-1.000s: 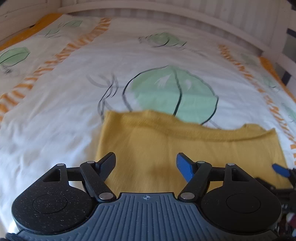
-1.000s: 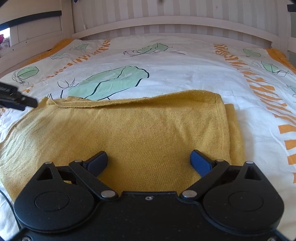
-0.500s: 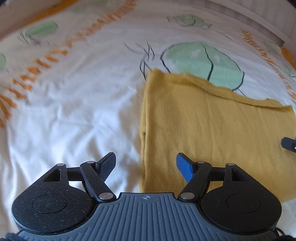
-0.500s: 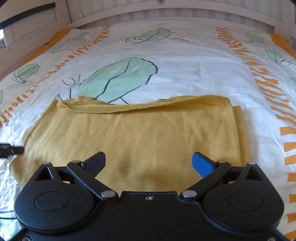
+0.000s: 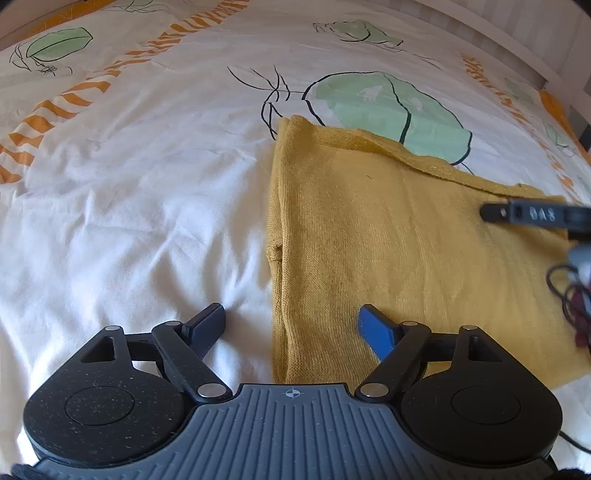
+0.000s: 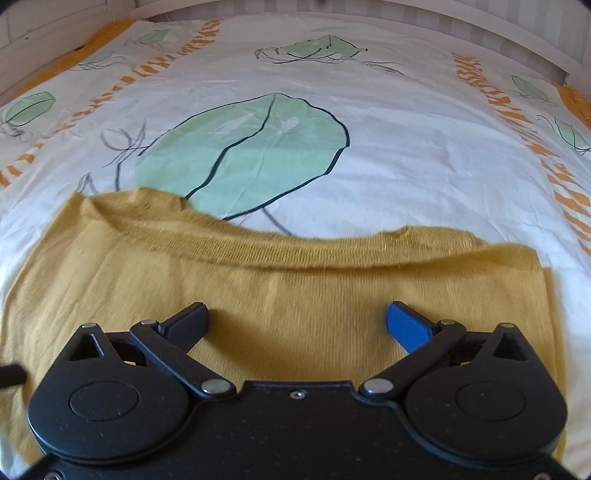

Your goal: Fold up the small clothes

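A mustard-yellow knit garment [image 5: 406,236] lies flat and folded on the bed. In the left wrist view my left gripper [image 5: 291,326] hovers over the garment's left folded edge, which runs between its jaws; the jaws are opening and the pads press on nothing. In the right wrist view my right gripper [image 6: 297,323] hangs wide over the middle of the garment [image 6: 258,295], jaws still opening, nothing pinched. A finger of the right gripper [image 5: 532,214] shows at the right edge of the left wrist view. The ribbed hem [image 6: 258,251] runs along the garment's far edge.
The bed cover [image 5: 129,184] is white with green leaf prints and orange stripes. A striped headboard [image 6: 480,22] and white rail close off the far side. Dark cables [image 5: 572,302] hang at the right of the left wrist view.
The left gripper shifted left, from over the garment's middle to its left folded edge, and its jaws widened. The right gripper moved forward over the garment toward its far hem, opening a little more.
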`<state>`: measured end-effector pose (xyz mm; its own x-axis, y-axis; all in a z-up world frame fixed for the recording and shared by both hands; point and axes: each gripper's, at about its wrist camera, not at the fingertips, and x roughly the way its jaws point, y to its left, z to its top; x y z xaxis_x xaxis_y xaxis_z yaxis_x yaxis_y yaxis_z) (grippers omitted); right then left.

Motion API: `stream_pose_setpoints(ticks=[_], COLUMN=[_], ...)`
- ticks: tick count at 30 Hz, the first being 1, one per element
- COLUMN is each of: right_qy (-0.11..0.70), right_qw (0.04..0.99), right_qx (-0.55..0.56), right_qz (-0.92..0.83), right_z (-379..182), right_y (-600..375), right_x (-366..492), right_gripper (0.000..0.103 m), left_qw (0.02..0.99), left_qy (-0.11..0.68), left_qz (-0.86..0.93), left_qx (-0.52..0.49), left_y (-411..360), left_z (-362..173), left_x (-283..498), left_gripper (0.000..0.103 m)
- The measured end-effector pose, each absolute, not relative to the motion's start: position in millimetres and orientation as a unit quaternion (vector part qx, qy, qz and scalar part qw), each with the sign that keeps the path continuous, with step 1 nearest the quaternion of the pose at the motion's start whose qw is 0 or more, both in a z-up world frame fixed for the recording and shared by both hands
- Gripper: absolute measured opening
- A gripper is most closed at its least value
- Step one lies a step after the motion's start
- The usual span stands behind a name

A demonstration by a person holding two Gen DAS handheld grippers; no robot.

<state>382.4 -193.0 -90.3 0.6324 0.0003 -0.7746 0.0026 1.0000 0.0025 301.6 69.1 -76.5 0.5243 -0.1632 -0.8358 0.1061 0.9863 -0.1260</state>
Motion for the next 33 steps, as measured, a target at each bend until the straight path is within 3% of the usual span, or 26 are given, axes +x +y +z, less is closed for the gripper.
stream_pose_setpoints(ticks=[14, 19, 33], right_qy=[0.439, 0.416, 0.387], right_qw=[0.896, 0.899, 0.882], right_qx=[0.041, 0.136, 0.264], right_qz=[-0.041, -0.011, -0.046], right_z=[-80.4, -66.1, -73.8], right_y=[-221.0, -246.5, -375.2], right_x=[422.8, 390.8, 262.0], right_gripper=[0.102, 0.102, 0.103], left_qw=[0.873, 0.873, 0.878], left_qy=[0.479, 0.478, 0.467], left_qz=[-0.088, -0.092, -0.100], left_qx=[-0.035, -0.038, -0.028], left_y=[70.8, 72.3, 67.7], left_z=[-78.7, -79.2, -81.9], left_x=[300.9, 300.4, 296.7], left_gripper=[0.086, 0.087, 0.095])
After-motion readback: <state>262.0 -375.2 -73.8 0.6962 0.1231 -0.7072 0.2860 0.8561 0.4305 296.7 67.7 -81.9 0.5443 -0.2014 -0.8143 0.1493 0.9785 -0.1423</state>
